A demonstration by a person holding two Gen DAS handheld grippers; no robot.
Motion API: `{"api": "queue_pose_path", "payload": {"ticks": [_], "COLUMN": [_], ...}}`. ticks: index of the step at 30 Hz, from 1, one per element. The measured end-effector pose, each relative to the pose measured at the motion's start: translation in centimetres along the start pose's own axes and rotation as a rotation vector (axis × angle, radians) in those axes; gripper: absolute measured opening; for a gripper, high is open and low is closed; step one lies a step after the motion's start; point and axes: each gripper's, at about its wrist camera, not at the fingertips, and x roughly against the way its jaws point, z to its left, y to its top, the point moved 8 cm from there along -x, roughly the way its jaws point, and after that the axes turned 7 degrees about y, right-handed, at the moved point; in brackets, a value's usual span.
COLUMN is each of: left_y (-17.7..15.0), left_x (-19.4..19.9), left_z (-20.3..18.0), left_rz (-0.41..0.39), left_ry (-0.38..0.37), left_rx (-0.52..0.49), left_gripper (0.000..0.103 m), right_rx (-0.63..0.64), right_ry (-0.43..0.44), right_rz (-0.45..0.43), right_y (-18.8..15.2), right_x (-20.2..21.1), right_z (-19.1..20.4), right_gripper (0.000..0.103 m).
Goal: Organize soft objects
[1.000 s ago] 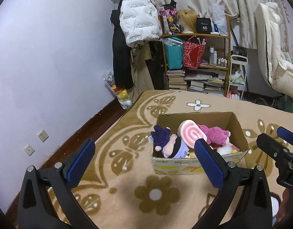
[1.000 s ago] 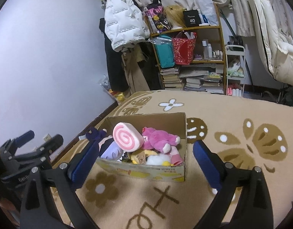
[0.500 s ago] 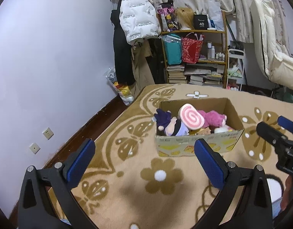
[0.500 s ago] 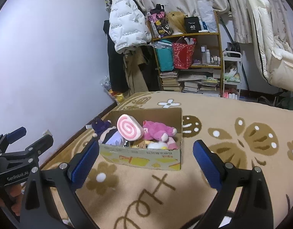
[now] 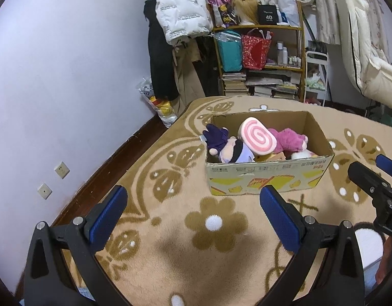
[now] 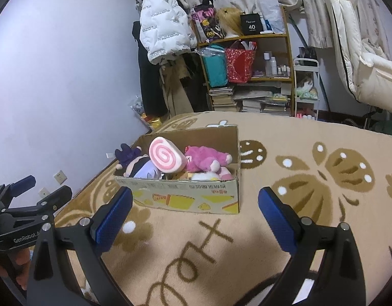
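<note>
A cardboard box (image 5: 267,178) (image 6: 185,196) stands on the beige patterned carpet. It holds a pink swirl plush (image 5: 257,139) (image 6: 165,158), a purple doll (image 5: 226,145) (image 6: 137,163) and a magenta plush (image 5: 289,141) (image 6: 206,158). My left gripper (image 5: 193,211) is open and empty, above the carpet short of the box. My right gripper (image 6: 194,211) is open and empty, also short of the box. Each gripper shows at the edge of the other's view: the right one (image 5: 377,176) and the left one (image 6: 30,193).
A lilac wall (image 5: 68,76) with sockets runs on the left. A cluttered shelf (image 5: 259,58) with bags and books, hanging coats (image 5: 180,12) and a white recliner (image 5: 369,58) stand behind the box. Carpet (image 6: 323,178) lies open to the right.
Both grippers have drawn back and up from the box, so it looks smaller and farther away. Both stay open and empty.
</note>
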Motion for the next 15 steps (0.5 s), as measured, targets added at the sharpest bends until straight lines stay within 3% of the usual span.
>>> {"api": "queue_pose_path", "payload": {"ticks": [15], "left_y": [-0.2], "left_x": [-0.3], "left_z": [-1.1], "left_rz": [0.002], "left_ry": [0.024], "left_rx": [-0.048], "left_gripper": [0.103], "right_rx": [-0.006], "right_ry": [-0.034], "right_rz": [0.031], "right_y": [-1.2], "right_x": [-1.0], "right_z": [-0.7], "right_gripper": [0.103]}}
